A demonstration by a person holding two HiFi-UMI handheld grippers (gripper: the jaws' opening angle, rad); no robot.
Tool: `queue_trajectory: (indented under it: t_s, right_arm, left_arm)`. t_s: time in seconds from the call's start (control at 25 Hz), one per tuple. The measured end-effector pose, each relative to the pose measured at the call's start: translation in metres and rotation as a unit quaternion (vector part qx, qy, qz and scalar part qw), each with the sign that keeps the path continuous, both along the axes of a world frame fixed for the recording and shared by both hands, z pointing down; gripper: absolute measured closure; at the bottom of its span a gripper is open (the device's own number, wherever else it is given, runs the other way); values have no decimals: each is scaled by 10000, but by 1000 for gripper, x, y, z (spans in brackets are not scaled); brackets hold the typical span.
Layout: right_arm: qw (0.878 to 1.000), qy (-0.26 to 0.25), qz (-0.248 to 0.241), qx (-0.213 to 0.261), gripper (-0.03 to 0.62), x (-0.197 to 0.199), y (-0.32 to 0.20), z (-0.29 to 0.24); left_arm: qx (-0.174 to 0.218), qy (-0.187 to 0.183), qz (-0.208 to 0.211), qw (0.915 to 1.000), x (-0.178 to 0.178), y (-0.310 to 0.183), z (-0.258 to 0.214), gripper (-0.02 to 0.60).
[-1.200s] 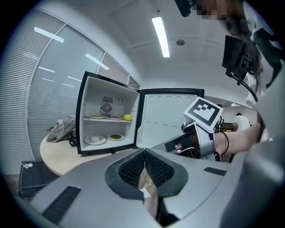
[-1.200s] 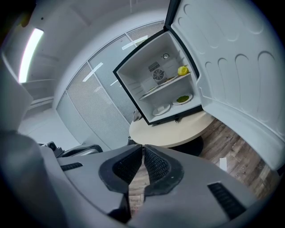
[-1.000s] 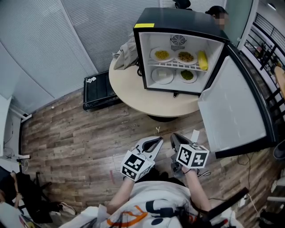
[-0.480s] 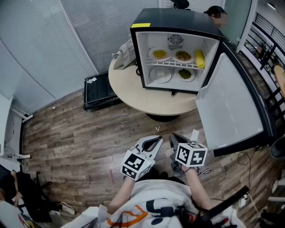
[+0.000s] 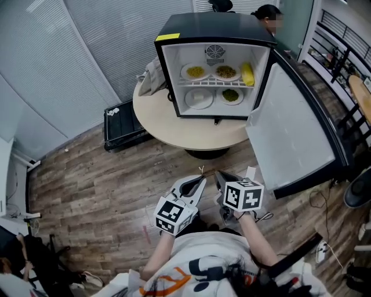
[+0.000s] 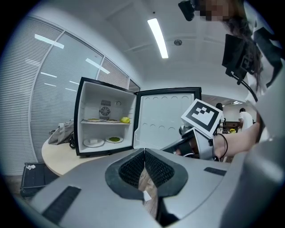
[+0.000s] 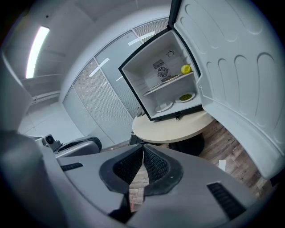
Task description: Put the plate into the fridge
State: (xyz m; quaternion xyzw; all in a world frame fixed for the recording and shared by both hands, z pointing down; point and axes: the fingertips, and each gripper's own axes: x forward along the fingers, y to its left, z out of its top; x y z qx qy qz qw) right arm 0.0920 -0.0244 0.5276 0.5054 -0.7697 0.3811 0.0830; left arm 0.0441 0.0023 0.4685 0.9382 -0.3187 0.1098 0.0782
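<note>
The small black fridge (image 5: 211,69) stands on a round table (image 5: 191,130) with its door (image 5: 293,130) swung wide to the right. On its lower shelf lie a white plate (image 5: 199,98) and a plate of green food (image 5: 231,95). The upper shelf carries two plates of food and a yellow item (image 5: 247,73). My left gripper (image 5: 197,184) and right gripper (image 5: 219,176) are held low near the person's body, well short of the table, both shut and empty. The left gripper view shows the fridge (image 6: 104,118) and white plate (image 6: 94,142); the right gripper view shows the same plate (image 7: 164,106).
A black case (image 5: 122,125) lies on the wooden floor left of the table. A grey cloth bundle (image 5: 152,75) sits on the table beside the fridge. A person (image 5: 266,11) is behind the fridge. Paper scraps (image 5: 251,172) lie on the floor near the door.
The head view has shifted, so the fridge and table now sit further left and a little higher. Both grippers stay shut and low near the body, nearly unmoved.
</note>
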Motion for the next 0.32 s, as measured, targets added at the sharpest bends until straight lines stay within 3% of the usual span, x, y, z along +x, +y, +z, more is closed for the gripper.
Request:
queue_trajectory:
  t_s: [0.32]
  right_arm:
    - [10000, 7, -2, 5, 571, 6, -2, -1]
  left_arm:
    - [55, -32, 3, 10000, 5, -1, -4, 571]
